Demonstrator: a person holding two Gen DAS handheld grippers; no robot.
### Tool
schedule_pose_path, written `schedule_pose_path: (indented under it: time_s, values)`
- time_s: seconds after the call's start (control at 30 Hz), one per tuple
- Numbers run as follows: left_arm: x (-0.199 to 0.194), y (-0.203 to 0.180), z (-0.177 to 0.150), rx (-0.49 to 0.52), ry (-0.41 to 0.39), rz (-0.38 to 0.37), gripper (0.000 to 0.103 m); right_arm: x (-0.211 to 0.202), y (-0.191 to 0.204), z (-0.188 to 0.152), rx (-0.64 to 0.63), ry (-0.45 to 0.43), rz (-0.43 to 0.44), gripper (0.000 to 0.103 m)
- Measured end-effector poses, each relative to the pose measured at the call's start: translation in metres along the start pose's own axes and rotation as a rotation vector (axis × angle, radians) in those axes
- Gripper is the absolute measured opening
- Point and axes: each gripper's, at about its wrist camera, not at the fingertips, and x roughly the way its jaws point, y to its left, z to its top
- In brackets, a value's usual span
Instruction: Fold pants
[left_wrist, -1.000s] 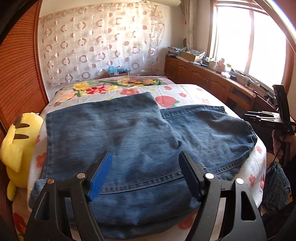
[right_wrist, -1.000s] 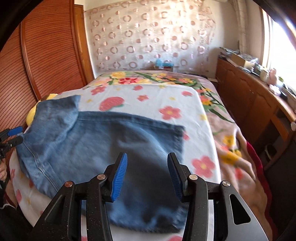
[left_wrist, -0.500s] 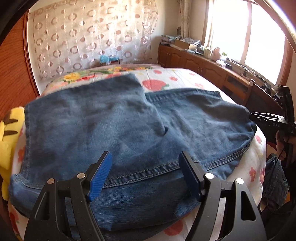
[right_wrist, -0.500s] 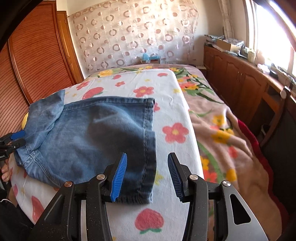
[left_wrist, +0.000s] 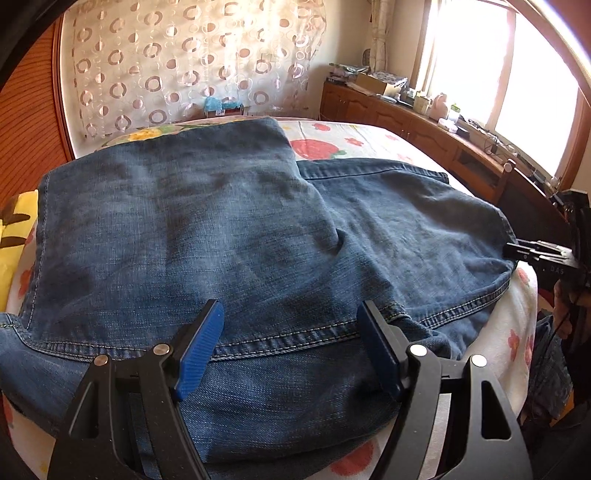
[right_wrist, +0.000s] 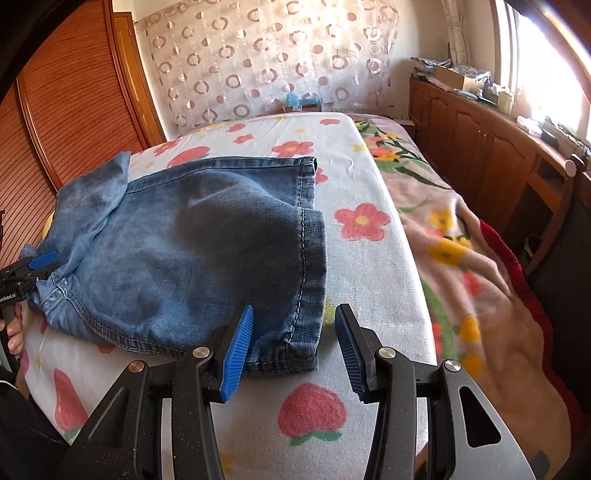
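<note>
Blue jeans (left_wrist: 207, 229) lie folded across the flowered bed sheet (right_wrist: 369, 266), one layer lapped over the other. My left gripper (left_wrist: 290, 328) hangs open just above the stitched near edge, pads wide apart with denim beneath them. In the right wrist view the jeans (right_wrist: 177, 251) end in a hemmed leg corner (right_wrist: 299, 350). That corner lies between the spread pads of my right gripper (right_wrist: 293, 332), which is open and not pressing on it. The right gripper (left_wrist: 539, 254) also shows at the jeans' far right edge, and the left gripper (right_wrist: 33, 266) at their left end.
A yellow plush toy (left_wrist: 14, 236) sits at the bed's left side against a wooden slatted wall (right_wrist: 74, 110). A pink flowered blanket (right_wrist: 465, 258) covers the bed's right side. A cluttered wooden sideboard (left_wrist: 424, 122) runs under the window. More denim (left_wrist: 546, 354) lies off the bed.
The left gripper has sunk closer to the jeans' near edge. The right gripper has shifted along the leg to its hem corner and dropped lower. Both stay open.
</note>
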Motion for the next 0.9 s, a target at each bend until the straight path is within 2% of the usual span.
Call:
schedule_pose_path:
  time_s: [0.6,0.63,0.67,0.7,0.73,0.77,0.9]
  values:
    - [-0.007,0.001,-0.007,0.021,-0.019,0.016,0.075,0.002,-0.001,-0.009,-0.06,-0.023,-0.049,0.048]
    - [-0.007,0.002,-0.006,0.018,-0.017,0.015,0.075,0.002,0.0,-0.009,-0.066,-0.022,-0.047,0.04]
    - [-0.008,0.002,-0.006,0.016,-0.016,0.014,0.075,0.002,0.0,-0.009,-0.073,-0.023,-0.035,0.027]
    - [-0.009,0.003,-0.005,0.011,-0.013,0.012,0.075,0.001,0.001,-0.009,-0.077,-0.021,-0.023,0.023]
    - [-0.011,0.003,-0.004,0.006,-0.01,0.01,0.075,0.002,0.001,-0.009,-0.079,-0.017,-0.006,0.015]
    - [-0.012,0.004,-0.004,0.001,-0.008,0.008,0.075,0.002,0.002,-0.008,-0.08,0.004,-0.002,0.015]
    - [-0.021,0.006,0.0,-0.006,-0.023,0.012,0.075,-0.007,0.005,0.0,-0.066,-0.032,0.063,0.014]
